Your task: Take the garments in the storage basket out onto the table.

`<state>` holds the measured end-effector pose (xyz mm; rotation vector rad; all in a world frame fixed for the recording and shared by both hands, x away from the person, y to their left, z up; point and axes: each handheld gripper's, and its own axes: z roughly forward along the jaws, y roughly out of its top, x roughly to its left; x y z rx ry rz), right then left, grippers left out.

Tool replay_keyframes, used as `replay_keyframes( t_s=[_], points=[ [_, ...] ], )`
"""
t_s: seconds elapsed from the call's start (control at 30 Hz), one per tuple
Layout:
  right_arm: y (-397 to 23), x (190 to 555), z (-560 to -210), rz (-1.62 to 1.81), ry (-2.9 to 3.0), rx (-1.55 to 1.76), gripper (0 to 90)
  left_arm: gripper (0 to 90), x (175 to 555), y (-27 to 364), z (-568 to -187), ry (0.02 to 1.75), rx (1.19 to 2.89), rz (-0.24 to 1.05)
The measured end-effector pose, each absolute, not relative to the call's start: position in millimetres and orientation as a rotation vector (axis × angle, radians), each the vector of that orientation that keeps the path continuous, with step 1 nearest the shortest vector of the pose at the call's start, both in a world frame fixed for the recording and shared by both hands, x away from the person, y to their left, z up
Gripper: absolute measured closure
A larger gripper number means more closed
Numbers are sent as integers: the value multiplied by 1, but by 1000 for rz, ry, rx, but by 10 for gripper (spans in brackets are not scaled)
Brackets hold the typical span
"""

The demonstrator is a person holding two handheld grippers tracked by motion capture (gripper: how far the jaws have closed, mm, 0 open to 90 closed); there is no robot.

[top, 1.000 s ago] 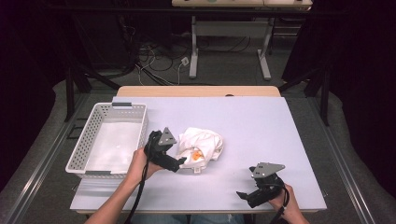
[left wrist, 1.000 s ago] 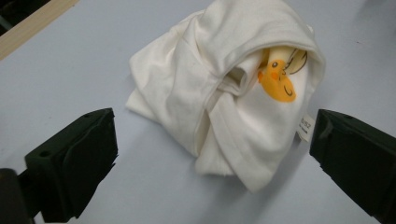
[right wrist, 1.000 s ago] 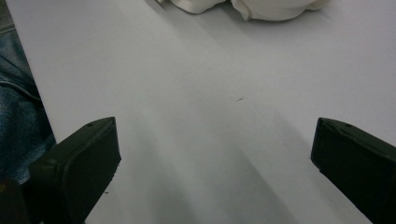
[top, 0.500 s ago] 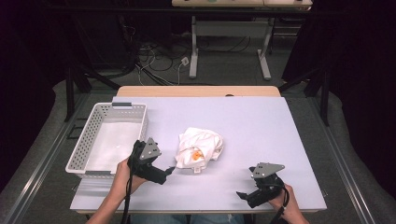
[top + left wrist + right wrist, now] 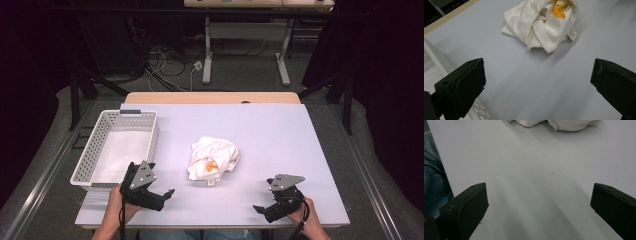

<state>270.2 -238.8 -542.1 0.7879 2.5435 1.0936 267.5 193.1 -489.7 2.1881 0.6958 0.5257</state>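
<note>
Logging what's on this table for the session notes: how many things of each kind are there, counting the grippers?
White crumpled garment: 1
White mesh basket: 1
Handheld grippers, left gripper and right gripper: 2
Total: 4

A crumpled garment [image 5: 213,159] lies near the middle of the table [image 5: 280,135]. A basket [image 5: 117,147] stands to its left, by the table's left edge. The left gripper [image 5: 161,196] sits at the near edge, just before the basket's near right corner; the right gripper [image 5: 263,210] rests at the near right, well apart from the garment.
</note>
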Motion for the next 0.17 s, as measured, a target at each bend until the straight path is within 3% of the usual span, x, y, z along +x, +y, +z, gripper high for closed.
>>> replay_keyframes(
  t_s=[0.17],
  points=[
    [-239,270,-542,1087,2545,787,9,0,260,199,-496,686,2216,527]
  ],
)
